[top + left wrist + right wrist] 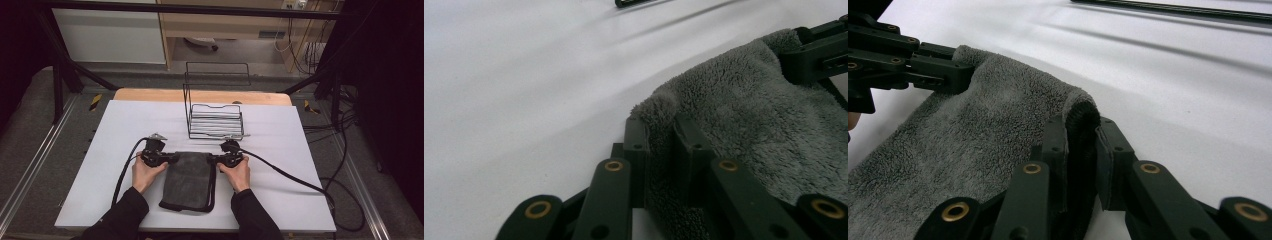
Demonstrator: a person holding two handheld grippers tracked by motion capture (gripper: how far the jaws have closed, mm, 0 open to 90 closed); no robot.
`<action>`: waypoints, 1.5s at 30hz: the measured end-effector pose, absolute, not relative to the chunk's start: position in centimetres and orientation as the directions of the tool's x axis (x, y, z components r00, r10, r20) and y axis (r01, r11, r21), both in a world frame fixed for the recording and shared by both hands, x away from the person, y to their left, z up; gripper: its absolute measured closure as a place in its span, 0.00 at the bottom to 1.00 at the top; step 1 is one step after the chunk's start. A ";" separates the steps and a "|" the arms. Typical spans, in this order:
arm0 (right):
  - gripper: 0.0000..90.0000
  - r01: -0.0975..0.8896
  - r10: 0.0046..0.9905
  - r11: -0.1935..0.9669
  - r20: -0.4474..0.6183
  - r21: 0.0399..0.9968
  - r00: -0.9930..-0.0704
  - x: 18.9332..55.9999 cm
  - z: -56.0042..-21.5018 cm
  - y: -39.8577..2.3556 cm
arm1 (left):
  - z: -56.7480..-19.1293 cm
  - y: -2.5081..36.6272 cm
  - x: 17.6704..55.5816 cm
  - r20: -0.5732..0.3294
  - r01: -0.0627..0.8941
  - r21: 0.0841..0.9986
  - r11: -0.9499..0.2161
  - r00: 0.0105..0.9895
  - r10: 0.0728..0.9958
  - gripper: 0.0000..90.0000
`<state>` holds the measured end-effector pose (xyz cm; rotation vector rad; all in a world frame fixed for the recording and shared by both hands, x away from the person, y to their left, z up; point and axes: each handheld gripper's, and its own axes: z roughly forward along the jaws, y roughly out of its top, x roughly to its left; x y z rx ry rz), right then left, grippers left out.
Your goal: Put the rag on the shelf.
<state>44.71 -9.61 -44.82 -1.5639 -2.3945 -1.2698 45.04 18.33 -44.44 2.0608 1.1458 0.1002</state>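
A folded dark grey towel [187, 180] lies on the white table [125, 130], close to the front edge. My left gripper [176, 158] is shut on the towel's far left corner. In the left gripper view the fluffy corner [744, 115] is pinched between the two black jaws of that gripper [661, 132]. My right gripper [210, 159] is shut on the far right corner. In the right gripper view the rolled towel edge [963, 130] sits pressed between its jaws [1082, 130]. Each gripper view also shows the other gripper [809, 55] [943, 75] holding the opposite corner.
A black wire rack [215, 120] stands just behind the towel, at the middle back of the table. A wooden board [200, 95] edges the table's far side. Cables [290, 175] trail from both grippers across the table to the sides.
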 end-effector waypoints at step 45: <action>0.88 0.318 0.675 0.093 0.176 0.943 -0.717 40.0 -33.8 -10.4 | -32.5 20.9 38.7 -0.176 0.350 0.930 -0.113 0.694 0.698 0.89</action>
